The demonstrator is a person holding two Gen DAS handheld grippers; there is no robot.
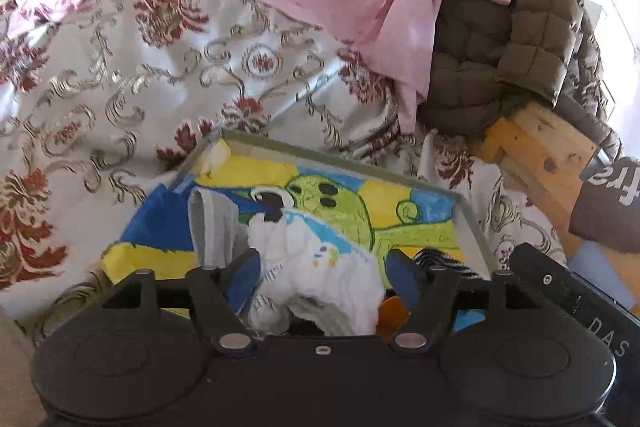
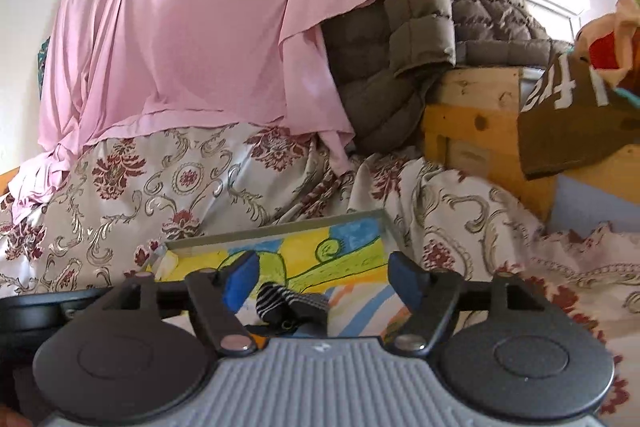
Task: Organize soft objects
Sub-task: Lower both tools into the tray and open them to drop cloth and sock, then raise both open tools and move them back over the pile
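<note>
A shallow tray (image 1: 340,163) lined with a bright yellow, blue and green drawing lies on a floral bedspread. In the left wrist view a crumpled white cloth item (image 1: 320,267) lies in the tray between the blue fingertips of my left gripper (image 1: 324,271). That gripper is open and its right pad stands clear of the cloth. A grey cloth piece (image 1: 212,223) lies just beyond. In the right wrist view a black-and-white striped sock (image 2: 288,303) lies on the tray (image 2: 280,227) between the spread fingers of my right gripper (image 2: 324,275), which is open and apart from it.
A pink sheet (image 2: 192,47) and an olive quilted jacket (image 2: 400,7) hang behind the floral bedspread (image 1: 120,87). A wooden bed frame (image 2: 472,115) and a brown cardboard piece with white letters (image 2: 576,123) stand to the right.
</note>
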